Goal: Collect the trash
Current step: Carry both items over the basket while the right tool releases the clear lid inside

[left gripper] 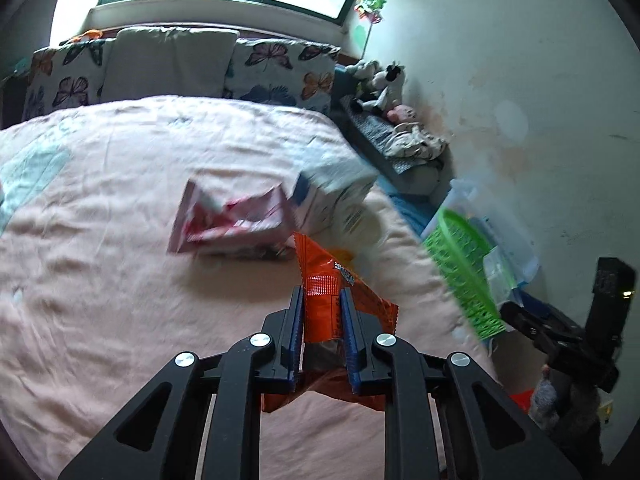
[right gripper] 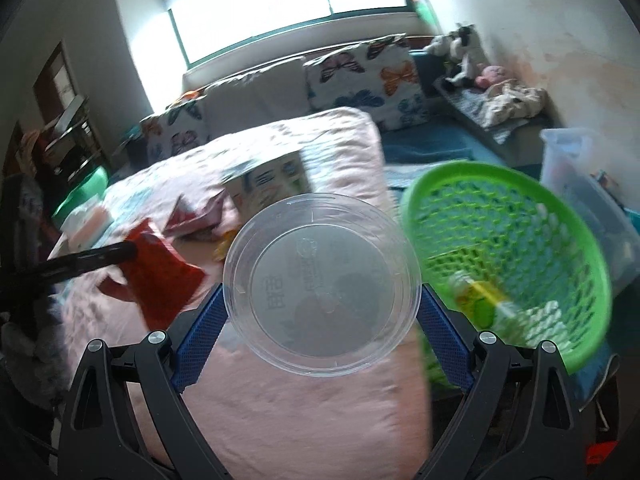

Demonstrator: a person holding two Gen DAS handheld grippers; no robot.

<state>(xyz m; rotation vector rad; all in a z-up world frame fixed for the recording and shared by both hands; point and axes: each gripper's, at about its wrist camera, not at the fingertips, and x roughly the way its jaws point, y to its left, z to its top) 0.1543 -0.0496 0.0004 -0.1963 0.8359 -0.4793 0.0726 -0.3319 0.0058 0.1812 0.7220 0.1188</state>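
Note:
My left gripper (left gripper: 323, 293) is shut on an orange snack wrapper (left gripper: 316, 264), held a little above the pink bedcover (left gripper: 120, 280). In the right wrist view the same wrapper (right gripper: 160, 276) hangs at the left from a dark finger (right gripper: 92, 258). My right gripper (right gripper: 322, 292) has its blue pads (right gripper: 204, 320) against both sides of a round clear plastic tub (right gripper: 320, 240) and is shut on it. A green mesh basket (right gripper: 508, 248) sits tilted just right of the tub, with a yellow-green carton (right gripper: 480, 300) inside. The basket (left gripper: 464, 272) also shows beside the bed's right edge.
A pink-red wrapper (left gripper: 232, 220) and a white printed box (left gripper: 336, 196) lie on the bed beyond the orange wrapper. Butterfly pillows (left gripper: 280, 72) line the headboard. A clear storage bin (right gripper: 580, 184) and a shelf of soft toys (left gripper: 384, 88) stand along the right wall.

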